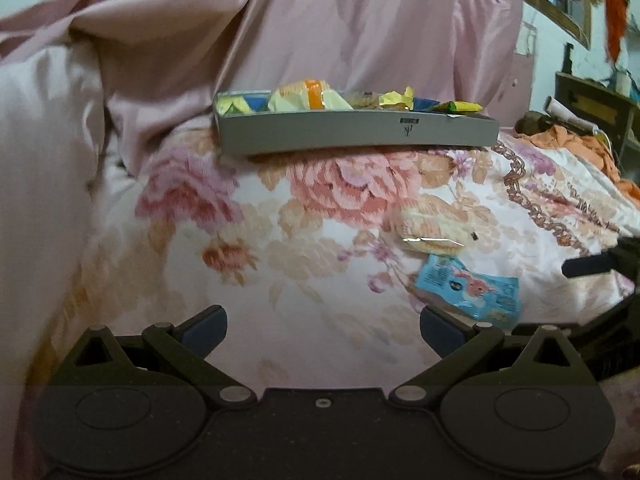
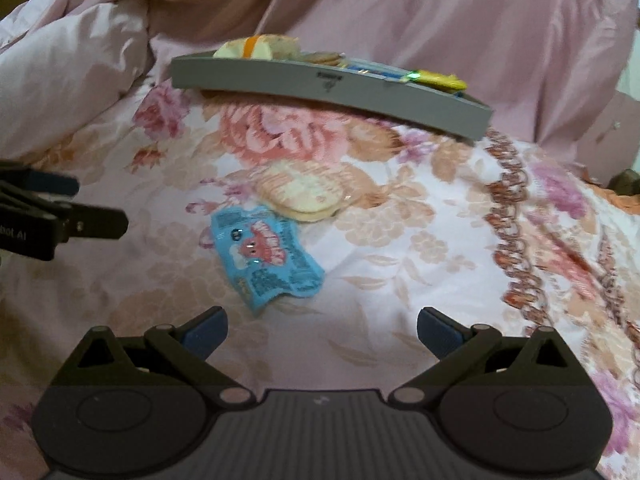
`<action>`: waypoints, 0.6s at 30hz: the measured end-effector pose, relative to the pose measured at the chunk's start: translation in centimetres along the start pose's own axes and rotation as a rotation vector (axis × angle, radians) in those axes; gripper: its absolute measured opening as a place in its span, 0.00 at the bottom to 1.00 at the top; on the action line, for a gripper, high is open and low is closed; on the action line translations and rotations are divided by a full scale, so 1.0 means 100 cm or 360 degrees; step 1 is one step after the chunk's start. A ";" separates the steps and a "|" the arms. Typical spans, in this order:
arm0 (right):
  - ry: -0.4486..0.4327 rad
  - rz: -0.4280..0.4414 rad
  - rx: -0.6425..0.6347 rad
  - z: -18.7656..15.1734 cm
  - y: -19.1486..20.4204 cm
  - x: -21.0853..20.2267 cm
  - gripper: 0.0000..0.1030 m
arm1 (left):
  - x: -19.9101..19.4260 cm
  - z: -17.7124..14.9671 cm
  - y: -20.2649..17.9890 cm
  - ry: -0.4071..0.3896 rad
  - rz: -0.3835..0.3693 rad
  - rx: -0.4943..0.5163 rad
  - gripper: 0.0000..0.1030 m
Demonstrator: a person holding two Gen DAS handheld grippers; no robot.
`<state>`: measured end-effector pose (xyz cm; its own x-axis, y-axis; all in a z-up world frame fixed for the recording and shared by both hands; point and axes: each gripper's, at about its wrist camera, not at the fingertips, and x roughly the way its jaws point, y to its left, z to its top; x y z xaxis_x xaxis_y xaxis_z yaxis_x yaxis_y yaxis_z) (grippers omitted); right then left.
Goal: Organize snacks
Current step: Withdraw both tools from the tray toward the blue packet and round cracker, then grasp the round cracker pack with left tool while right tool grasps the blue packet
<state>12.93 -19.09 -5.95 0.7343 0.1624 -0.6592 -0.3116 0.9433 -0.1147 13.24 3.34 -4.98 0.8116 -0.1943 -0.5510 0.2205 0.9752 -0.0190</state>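
Right wrist view: right gripper (image 2: 322, 330) spread, empty, above glossy blue foil snack packet (image 2: 267, 258); could slide off when pinched. Left gripper (image 1: 323, 330) likewise agape.

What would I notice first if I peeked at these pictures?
Probably the bright blue snack packet with a pink cartoon creature, lying on the flowery bedspread right beside a clear-wrapped pack of round crackers. Farther back sits a long grey tray heaped with yellow and orange snacks, in front of a rumpled pink quilt. Both the left hand-held gripper and the right hand-held gripper are open and empty.
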 end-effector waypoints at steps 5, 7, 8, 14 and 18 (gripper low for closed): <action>0.0039 0.0054 -0.0043 0.016 -0.001 0.021 1.00 | 0.009 0.008 0.012 -0.0032 -0.0113 -0.0001 0.99; 0.0058 0.0084 -0.0086 0.020 0.001 0.029 1.00 | 0.012 0.010 0.015 -0.0049 -0.0125 0.0005 0.99; 0.0066 0.0095 -0.0109 0.022 0.003 0.033 1.00 | 0.015 0.012 0.018 -0.0055 -0.0127 0.0001 0.99; 0.0034 0.0166 -0.0213 0.029 0.013 0.045 0.99 | 0.030 0.021 0.029 -0.0059 -0.0155 -0.0076 0.99; 0.0027 0.0216 -0.0218 0.030 0.013 0.047 0.91 | 0.040 0.032 0.029 -0.0068 -0.0264 -0.0132 0.99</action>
<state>17.82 -16.18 -6.96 0.6698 0.2796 -0.6879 -0.4872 0.8646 -0.1230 18.82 5.05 -4.59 0.7903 -0.3556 -0.4989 0.3091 0.9345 -0.1765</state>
